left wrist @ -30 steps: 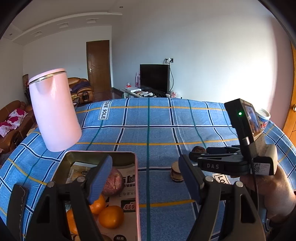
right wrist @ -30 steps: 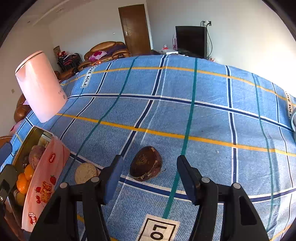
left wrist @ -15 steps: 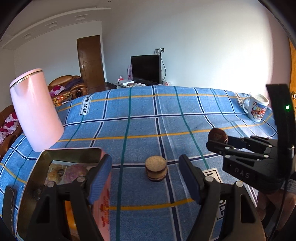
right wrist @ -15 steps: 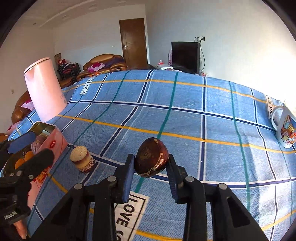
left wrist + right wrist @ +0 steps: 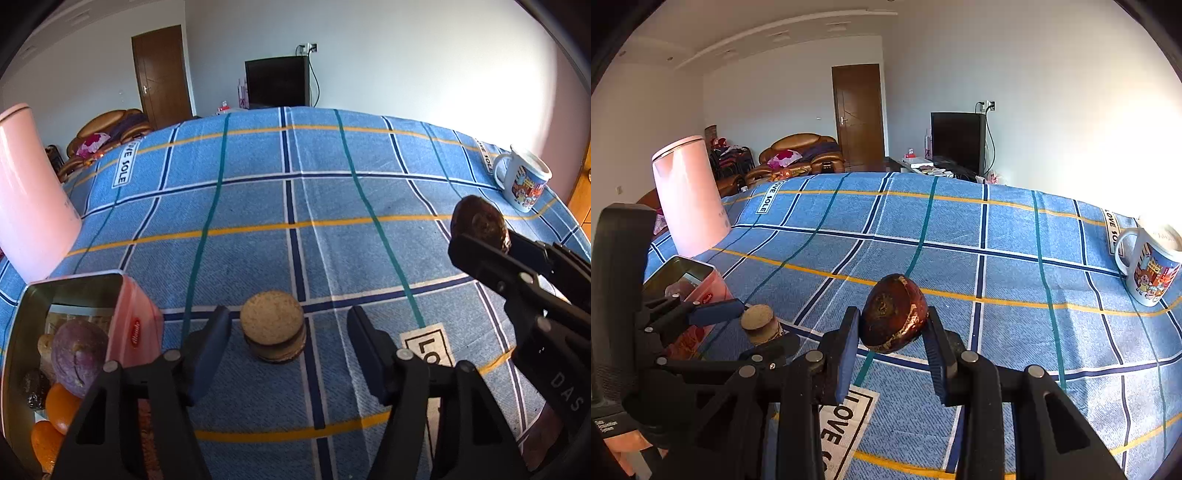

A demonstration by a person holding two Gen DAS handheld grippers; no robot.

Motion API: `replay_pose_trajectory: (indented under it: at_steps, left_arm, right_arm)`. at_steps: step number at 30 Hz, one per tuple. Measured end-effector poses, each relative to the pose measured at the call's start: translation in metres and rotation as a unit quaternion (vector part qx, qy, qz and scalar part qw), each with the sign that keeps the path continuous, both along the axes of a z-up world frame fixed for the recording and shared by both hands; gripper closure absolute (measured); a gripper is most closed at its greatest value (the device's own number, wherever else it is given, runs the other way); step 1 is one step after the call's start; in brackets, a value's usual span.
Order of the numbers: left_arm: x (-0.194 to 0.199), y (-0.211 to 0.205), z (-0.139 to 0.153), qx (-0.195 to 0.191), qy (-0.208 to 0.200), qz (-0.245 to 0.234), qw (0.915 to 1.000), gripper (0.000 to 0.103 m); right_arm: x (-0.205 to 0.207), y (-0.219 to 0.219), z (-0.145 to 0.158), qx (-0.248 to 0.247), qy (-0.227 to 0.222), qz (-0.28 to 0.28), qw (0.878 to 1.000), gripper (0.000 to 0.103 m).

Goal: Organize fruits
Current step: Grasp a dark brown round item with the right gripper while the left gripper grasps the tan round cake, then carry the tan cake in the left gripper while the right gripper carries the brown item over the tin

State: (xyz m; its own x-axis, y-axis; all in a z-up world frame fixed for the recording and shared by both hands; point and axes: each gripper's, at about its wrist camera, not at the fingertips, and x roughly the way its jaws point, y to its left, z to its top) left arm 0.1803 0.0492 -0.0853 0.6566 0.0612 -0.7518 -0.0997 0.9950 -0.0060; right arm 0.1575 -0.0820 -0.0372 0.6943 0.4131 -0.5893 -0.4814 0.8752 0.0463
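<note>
My right gripper [image 5: 892,332] is shut on a dark brown round fruit [image 5: 894,314] and holds it above the blue checked cloth; the left wrist view shows that fruit [image 5: 478,225] at the right. A round piece with a flat tan top and dark sides [image 5: 273,328] stands on the cloth between the fingers of my left gripper [image 5: 286,350]. The left jaws are closing, with gaps still showing on both sides of the piece. An open pink tin [image 5: 129,295] at the left holds a purple fruit [image 5: 77,356], oranges [image 5: 55,406] and a dark fruit.
A tall pink kettle [image 5: 33,199] stands behind the tin at the far left. A printed mug [image 5: 1152,266] sits near the table's right edge. The two grippers are close together, the left one's blue pad [image 5: 716,312] just left of the right one.
The right gripper closed on the brown fruit and raised it off the cloth. The left gripper moved from over the tin to straddle the tan-topped piece, and its jaws have narrowed.
</note>
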Motion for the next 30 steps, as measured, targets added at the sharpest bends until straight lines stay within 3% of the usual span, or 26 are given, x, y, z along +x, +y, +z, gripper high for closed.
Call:
replay_pose_trajectory:
  at_steps: [3,5,7,11,30]
  left_arm:
    - [0.007,0.003,-0.006,-0.014,0.021,0.002,0.9997,0.053]
    - [0.008,0.004,-0.007,-0.021,0.021,0.004,0.9996,0.055]
    - [0.007,0.006,-0.006,-0.024,0.017,0.007,0.9995,0.068]
    - [0.002,0.005,-0.003,-0.042,0.006,-0.007,0.9991,0.068]
    - [-0.03,-0.008,0.024,0.012,-0.091,-0.002,0.9958,0.068]
  right_arm:
    - [0.001,0.0,-0.001,0.0,0.002,0.003,1.0,0.067]
    - [0.001,0.001,-0.001,-0.002,0.004,0.005,1.0,0.067]
    - [0.001,0.001,-0.001,0.0,0.005,0.007,1.0,0.067]
    - [-0.004,-0.002,0.001,0.009,-0.006,0.011,1.0,0.067]
    - [-0.023,-0.009,0.013,0.033,-0.062,0.016,0.997,0.067]
